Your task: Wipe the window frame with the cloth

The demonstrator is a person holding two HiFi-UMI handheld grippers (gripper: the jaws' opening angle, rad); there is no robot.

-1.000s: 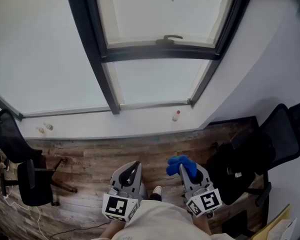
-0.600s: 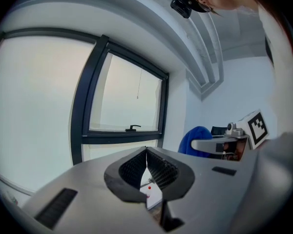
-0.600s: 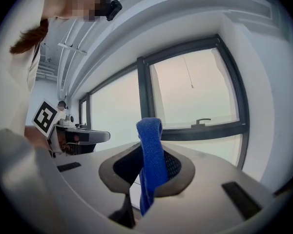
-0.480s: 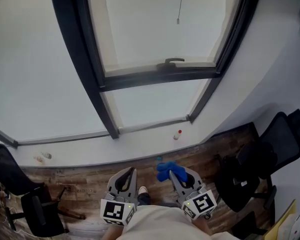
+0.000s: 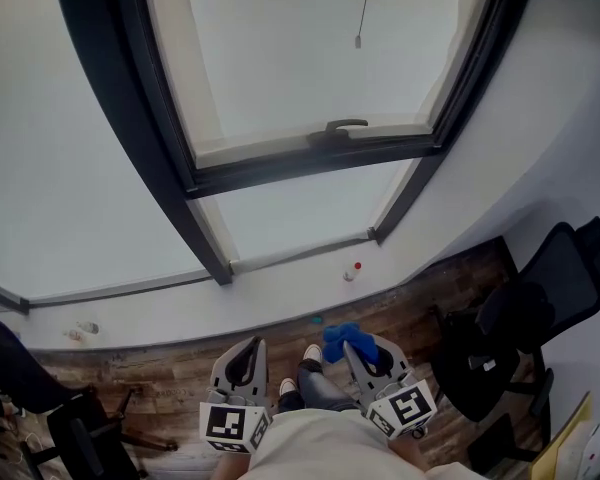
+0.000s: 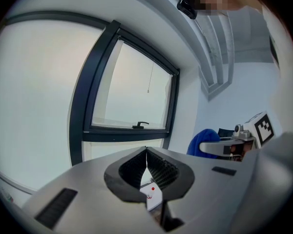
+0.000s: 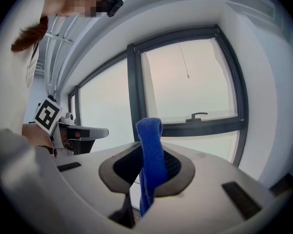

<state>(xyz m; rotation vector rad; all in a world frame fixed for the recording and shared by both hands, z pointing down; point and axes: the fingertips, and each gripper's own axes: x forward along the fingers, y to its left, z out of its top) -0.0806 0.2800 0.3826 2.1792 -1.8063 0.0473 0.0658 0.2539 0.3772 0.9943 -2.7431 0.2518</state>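
A dark window frame (image 5: 310, 163) with a handle (image 5: 346, 125) fills the wall ahead; it also shows in the left gripper view as the frame (image 6: 124, 135) and in the right gripper view as the frame (image 7: 205, 126). My right gripper (image 5: 348, 344) is shut on a blue cloth (image 5: 337, 339), which sticks up between its jaws as a folded strip (image 7: 150, 160). My left gripper (image 5: 244, 360) is shut with nothing in it (image 6: 146, 167). Both grippers hang low, well below the sill and apart from the frame.
A white sill (image 5: 280, 303) carries a small red-capped bottle (image 5: 352, 270) and small items at the left (image 5: 80, 330). Black office chairs stand at the right (image 5: 540, 298) and lower left (image 5: 40, 408). A blind cord (image 5: 364, 8) hangs in the upper pane. Wooden floor (image 5: 160, 378) lies below.
The view has tilted up and closer to the window. Both grippers have slid lower in the picture, the right still holding the cloth.
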